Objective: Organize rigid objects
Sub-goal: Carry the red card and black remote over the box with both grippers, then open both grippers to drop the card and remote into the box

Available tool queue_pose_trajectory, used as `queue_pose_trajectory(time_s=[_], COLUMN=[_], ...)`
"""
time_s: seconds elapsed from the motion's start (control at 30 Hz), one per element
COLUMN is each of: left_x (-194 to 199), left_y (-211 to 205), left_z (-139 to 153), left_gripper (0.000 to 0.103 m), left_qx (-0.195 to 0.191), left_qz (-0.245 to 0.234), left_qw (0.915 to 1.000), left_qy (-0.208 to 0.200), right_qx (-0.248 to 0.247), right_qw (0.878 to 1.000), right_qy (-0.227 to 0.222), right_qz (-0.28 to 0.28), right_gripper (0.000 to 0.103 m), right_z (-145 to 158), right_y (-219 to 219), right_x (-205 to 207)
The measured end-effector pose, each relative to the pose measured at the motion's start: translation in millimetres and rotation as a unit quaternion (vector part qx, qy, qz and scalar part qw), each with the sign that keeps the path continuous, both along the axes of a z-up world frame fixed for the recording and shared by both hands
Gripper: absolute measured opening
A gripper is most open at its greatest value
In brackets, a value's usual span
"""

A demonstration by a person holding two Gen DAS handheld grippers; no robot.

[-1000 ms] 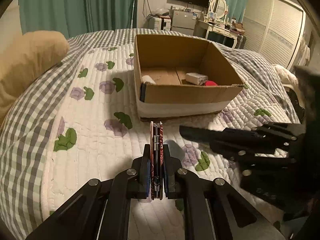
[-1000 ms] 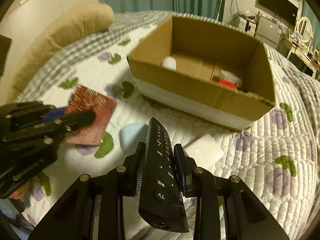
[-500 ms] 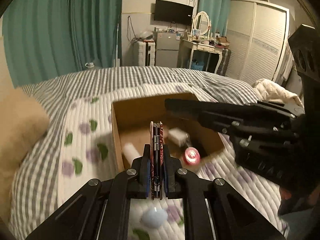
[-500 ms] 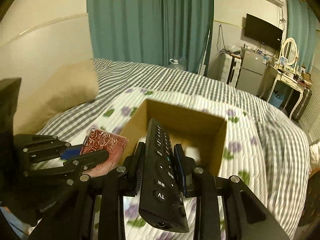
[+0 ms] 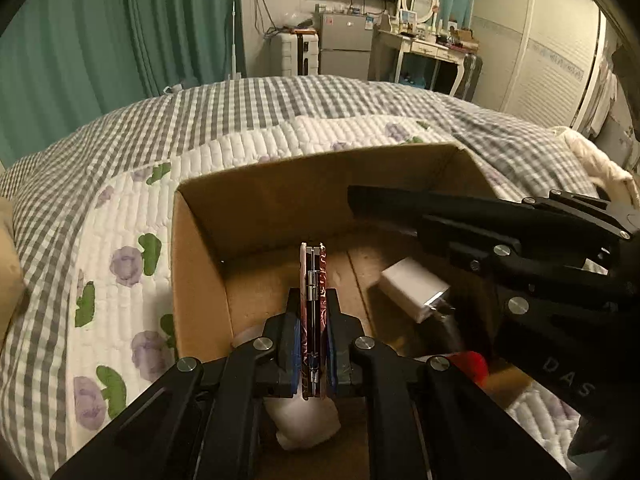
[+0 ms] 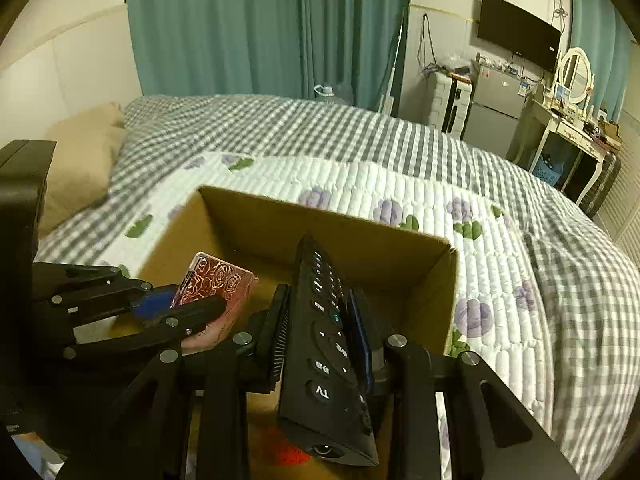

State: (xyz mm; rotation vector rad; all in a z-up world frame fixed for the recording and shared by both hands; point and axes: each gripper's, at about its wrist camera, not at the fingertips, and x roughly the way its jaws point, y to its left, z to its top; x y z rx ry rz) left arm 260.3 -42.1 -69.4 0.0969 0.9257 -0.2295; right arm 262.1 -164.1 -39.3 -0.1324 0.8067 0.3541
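My left gripper is shut on a flat red case with a rose pattern, held edge-on over the open cardboard box. The case also shows in the right wrist view. My right gripper is shut on a black TV remote and hovers over the same box. The remote and right gripper reach in from the right in the left wrist view. Inside the box lie a white charger, a red object and a white item.
The box sits on a bed with a white floral quilt and grey checked cover. A tan pillow lies at the left. Teal curtains, a TV, a fridge and a dressing table stand behind the bed.
Both grippers have moved forward with their objects from in front of the box to above its inside. The box now fills the lower part of both views.
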Motion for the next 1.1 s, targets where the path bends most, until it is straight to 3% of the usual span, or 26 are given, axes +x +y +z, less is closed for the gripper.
queue_pose_trajectory(time_s=[0.13,0.17,0.2,0.3,0.47,0.53,0.77,0.9,1.1], left_x=[0,-3,-4,-16,-51,-70,-133,-158,-167], left_y=[-1,-1,0,4,16,22,35,38,39], left_z=[2,6,10,26,58,69,86,69,13], left_gripper=[0.014,0.017,0.025,0.059,0.063,0.073,0.099,0.103,0.103], left_qx=[0.001,0.0,0.002,0.002,-0.002,-0.004,0.004,0.005,-0.021], left_qz=[-0.004,-0.007,-0.006,-0.005,0.0,0.008,0.031,0.047,0.058], left_qw=[0.9999,0.9997,0.9996,0.9989,0.997,0.9959,0.9914,0.9912,0.9944], left_qy=[-0.015,-0.022,-0.026,-0.046,-0.077,-0.09,-0.127,-0.124,-0.086], right_qx=[0.013,0.02,0.025,0.036,0.032,0.032,0.016,0.004,0.013], right_qw=[1.0,1.0,1.0,0.999,0.998,0.997,0.995,0.995,0.997], right_qy=[0.0,0.001,0.0,-0.013,-0.044,-0.057,-0.084,-0.085,-0.023], right_qz=[-0.001,0.0,-0.003,-0.016,-0.029,-0.032,-0.051,-0.059,-0.071], right_gripper=[0.03,0.039,0.051,0.052,0.053,0.055,0.087,0.102,0.103], right_z=[-11,-10,-8,8,48,63,95,82,17], right_y=[-4,-5,-8,-15,-26,-32,-48,-48,-48], right_x=[4,3,2,-6,-37,-54,-126,-163,-175])
